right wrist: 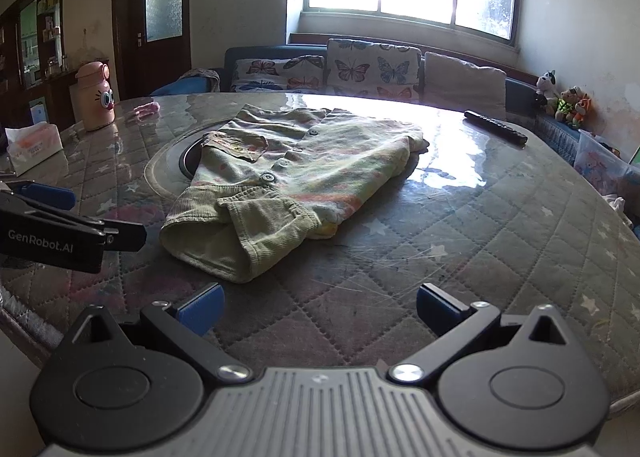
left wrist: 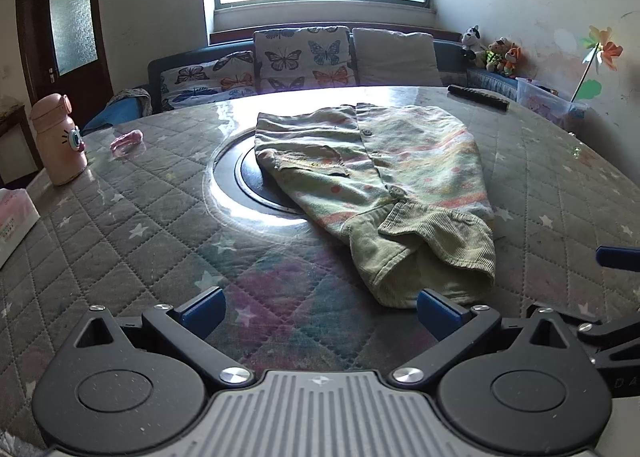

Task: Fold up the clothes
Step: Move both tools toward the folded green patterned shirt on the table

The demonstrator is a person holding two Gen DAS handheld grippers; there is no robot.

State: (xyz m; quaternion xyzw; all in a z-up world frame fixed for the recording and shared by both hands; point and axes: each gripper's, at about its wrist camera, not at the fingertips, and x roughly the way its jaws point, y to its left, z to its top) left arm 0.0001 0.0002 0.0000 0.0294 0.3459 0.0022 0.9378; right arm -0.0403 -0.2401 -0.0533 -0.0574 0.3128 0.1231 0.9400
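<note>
A folded shirt [left wrist: 372,177] is laid on the table [left wrist: 160,217]. Both the left gripper [left wrist: 320,311] and the right gripper [right wrist: 320,307] are held released, nothing grasped

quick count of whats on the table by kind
Garments: 1, the shirt
Bottles: 1, the pink bottle
Tissue boxes: 1, the tissue box
Dark sticks: 1, the black stick
Small pink items: 1, the pink clip
Total: 5
</note>
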